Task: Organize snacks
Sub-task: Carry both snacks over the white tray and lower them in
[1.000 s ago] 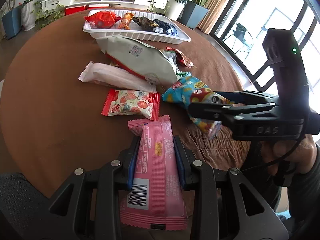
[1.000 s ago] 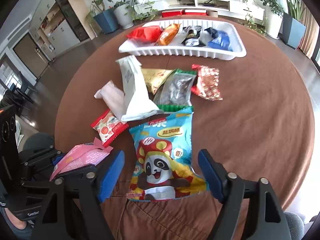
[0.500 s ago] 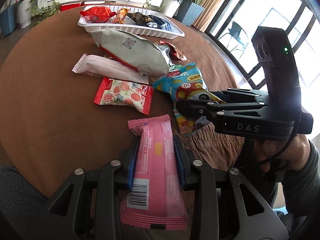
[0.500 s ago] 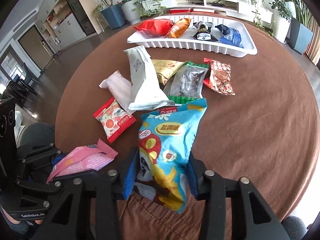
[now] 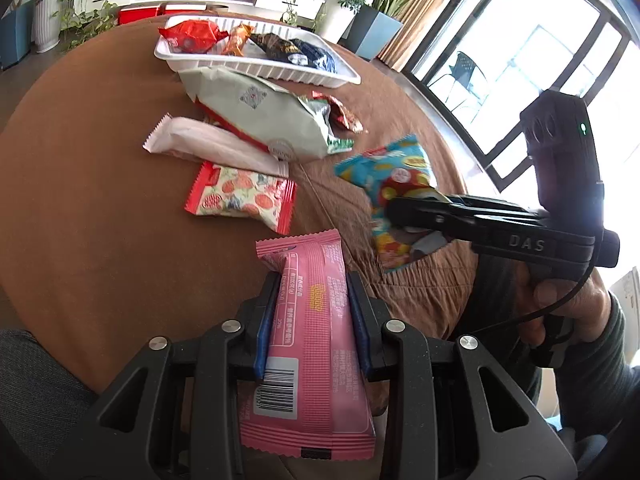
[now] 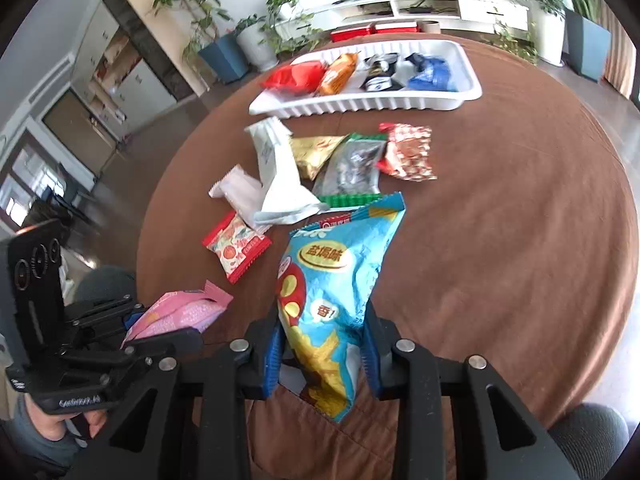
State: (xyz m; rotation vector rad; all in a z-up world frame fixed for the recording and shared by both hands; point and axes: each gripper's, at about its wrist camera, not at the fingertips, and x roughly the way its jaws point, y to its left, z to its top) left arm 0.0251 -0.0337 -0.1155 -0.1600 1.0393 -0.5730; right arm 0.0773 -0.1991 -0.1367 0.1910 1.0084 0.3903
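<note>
Both grippers are loaded right at the near edge of the table (image 6: 520, 240). The left gripper (image 5: 312, 320) is clamped across the middle of a pink bar (image 5: 312, 344), and the right gripper (image 6: 320, 356) is pinching a blue chip bag (image 6: 336, 292) low down, so most of the bag sticks up floppy above the pads.

That blue bag is my worry: it's puffy and slick, held by a squashed lower bit, so I'd guess a quick swing lets it slide out or fold over. Squeeze harder and you probably just crush chips.

Past the grippers, toward the middle of the table, there's a loose pile: a red-edged candy pack (image 6: 236, 246), a pale wrapper (image 6: 240, 190), a big white bag (image 6: 280, 176), plus gold, green-edged and red packs touching or overlapping. Carrying low over that could drag something along.

At the far edge sits the white tray (image 6: 360, 104), already holding four snacks side by side. Free space looks tight, so dropping two more in could pile them up or tip one over the rim.
</note>
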